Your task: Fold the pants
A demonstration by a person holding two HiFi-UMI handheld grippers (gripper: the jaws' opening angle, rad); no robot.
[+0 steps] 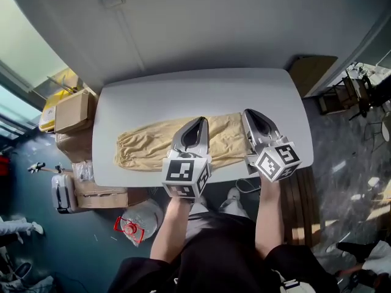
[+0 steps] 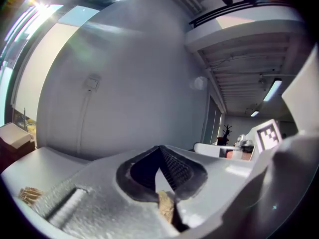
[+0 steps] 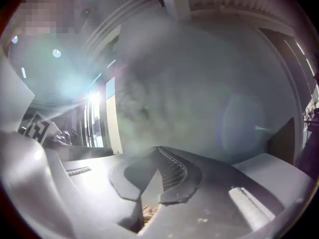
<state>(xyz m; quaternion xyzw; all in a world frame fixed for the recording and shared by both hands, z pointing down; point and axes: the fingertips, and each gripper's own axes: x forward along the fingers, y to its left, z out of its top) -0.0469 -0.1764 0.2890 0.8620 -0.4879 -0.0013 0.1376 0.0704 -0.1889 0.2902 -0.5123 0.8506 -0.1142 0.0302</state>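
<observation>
Now the left gripper (image 1: 198, 123) and right gripper (image 1: 251, 115) are each pinching the pants (image 1: 146, 142) over the table (image 1: 183, 96), covering their near edge; boxes (image 1: 72, 112) are crowding its left end.

You stand at a pale grey table (image 1: 183, 93). On the floor to your left sit brown cardboard boxes (image 1: 72, 112), with something yellow (image 1: 50, 107) beside them. Near your feet lies a clear bag (image 1: 145, 217), and a red thing (image 1: 125, 227) is next to it. A brown board (image 1: 311, 72) leans by the table's far right corner.
</observation>
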